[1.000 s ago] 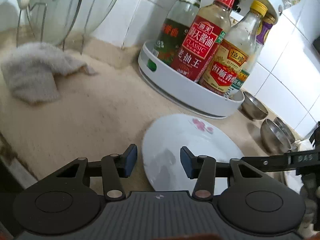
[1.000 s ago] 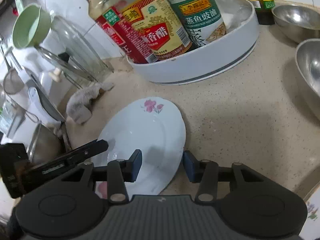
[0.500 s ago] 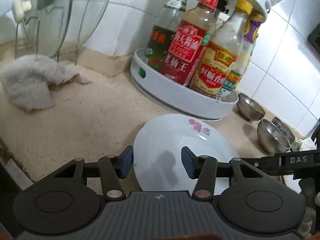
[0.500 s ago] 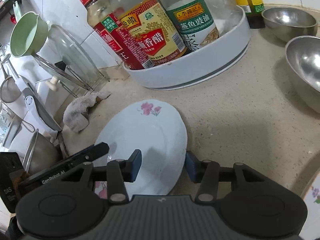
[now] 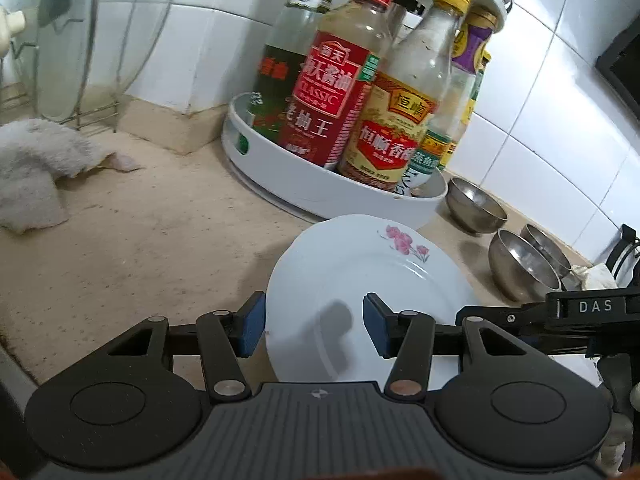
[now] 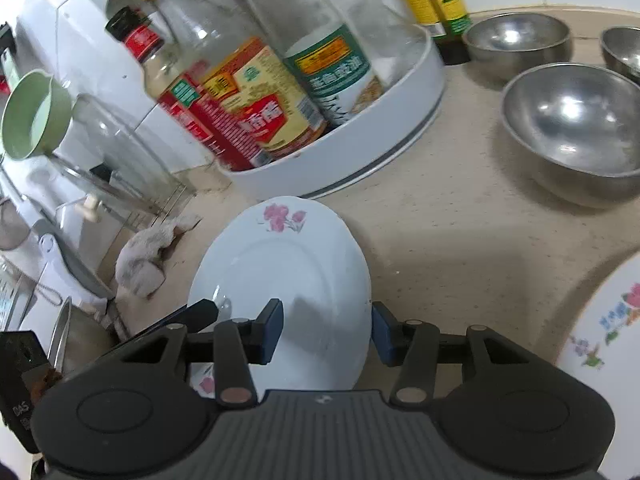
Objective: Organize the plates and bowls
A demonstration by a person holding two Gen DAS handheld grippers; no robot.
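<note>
A white plate with pink flowers point(image 5: 360, 280) lies on the beige counter; it also shows in the right wrist view point(image 6: 288, 280). My left gripper point(image 5: 314, 330) is open, its jaws astride the plate's left edge. My right gripper point(image 6: 326, 332) is open, its jaws astride the plate's right edge. Steel bowls point(image 6: 572, 128) stand to the right of the plate, also seen in the left wrist view point(image 5: 520, 268). Another flowered plate point(image 6: 608, 332) shows at the right edge.
A white turntable tray point(image 5: 320, 188) of sauce bottles point(image 5: 336, 80) stands just behind the plate. A grey cloth point(image 5: 32, 168) lies at the left, glass lids point(image 5: 92, 28) in a wire rack behind it. A green cup point(image 6: 32, 116) hangs at the left.
Both grippers have come lower and closer over the plate, each now straddling an edge. The right wrist view has swung toward the steel bowls. Jaws stay open.
</note>
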